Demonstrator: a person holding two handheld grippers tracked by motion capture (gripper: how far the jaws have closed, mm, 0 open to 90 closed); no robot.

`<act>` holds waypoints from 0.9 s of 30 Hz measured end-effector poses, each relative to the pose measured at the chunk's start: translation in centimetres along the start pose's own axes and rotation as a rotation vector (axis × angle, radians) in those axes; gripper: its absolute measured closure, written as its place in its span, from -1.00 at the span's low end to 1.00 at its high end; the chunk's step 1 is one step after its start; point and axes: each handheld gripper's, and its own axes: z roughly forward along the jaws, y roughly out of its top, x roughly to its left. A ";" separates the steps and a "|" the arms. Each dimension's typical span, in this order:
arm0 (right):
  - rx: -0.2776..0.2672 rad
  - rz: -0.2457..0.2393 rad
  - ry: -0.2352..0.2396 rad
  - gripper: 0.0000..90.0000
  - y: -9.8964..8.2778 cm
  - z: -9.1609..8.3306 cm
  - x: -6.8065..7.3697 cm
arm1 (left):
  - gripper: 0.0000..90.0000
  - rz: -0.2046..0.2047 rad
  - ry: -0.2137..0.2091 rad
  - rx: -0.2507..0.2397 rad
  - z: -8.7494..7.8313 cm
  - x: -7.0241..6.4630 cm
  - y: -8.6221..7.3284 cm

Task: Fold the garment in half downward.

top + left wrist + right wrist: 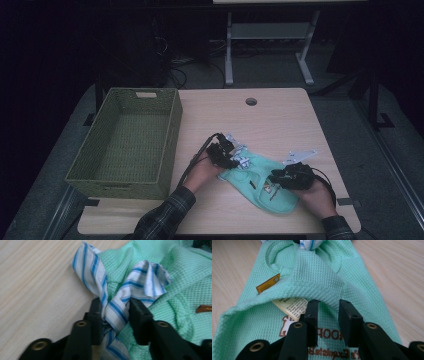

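1. Left tool (231, 161): jaws clenched on a white cloth with blue stripes (117, 307). In the left gripper view the striped fabric is bunched between the two black pads, both pressing on it, and its free ends stand up above the jaws.
2. Right tool (278, 177): jaws grasping a fold of the mint-green waffle-knit garment (317, 280). In the right gripper view the raised hem of the fold runs down between the pads; whether both pads press on it is not fully clear, but the fold stays lifted off the layer below.
3. Green garment: lies on the bench (280, 115), in its near half, right of centre, between the two hands. The striped cloth sits at its far-left end, touching it; the right tool works at its near-right part.
4. Details on the garment: a small orange tag (268, 284) sewn near the neck opening; a cream printed label (292, 306) under the lifted fold; brown printed lettering on the lower layer, partly hidden by the jaws.
5. Left hand (202, 175) and right hand (315, 197) come in from the near edge; plaid sleeves visible.
6. Surroundings: green woven basket (170, 135) stands on the left part of the bench, well apart from the garment. A round hole (251, 101) sits near the far edge of the bench.
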 end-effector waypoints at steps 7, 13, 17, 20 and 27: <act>-0.023 0.007 0.000 0.59 0.1 -0.8 -0.1 | 0.65 0.028 0.010 0.015 -0.2 -0.2 0.3; -0.062 0.001 0.000 0.80 0.9 -1.8 -0.1 | 0.67 0.012 0.022 0.009 -0.9 0.4 0.2; -0.094 -0.007 0.007 0.92 1.6 -2.2 0.0 | 0.68 0.010 0.025 0.004 -1.4 0.8 0.1; -0.123 -0.004 0.032 0.96 2.5 -2.0 0.4 | 0.68 0.009 0.027 -0.005 -1.9 0.7 0.3; -0.094 -0.028 0.070 0.99 3.7 0.7 1.0 | 0.68 0.020 0.027 -0.032 -3.0 0.4 0.6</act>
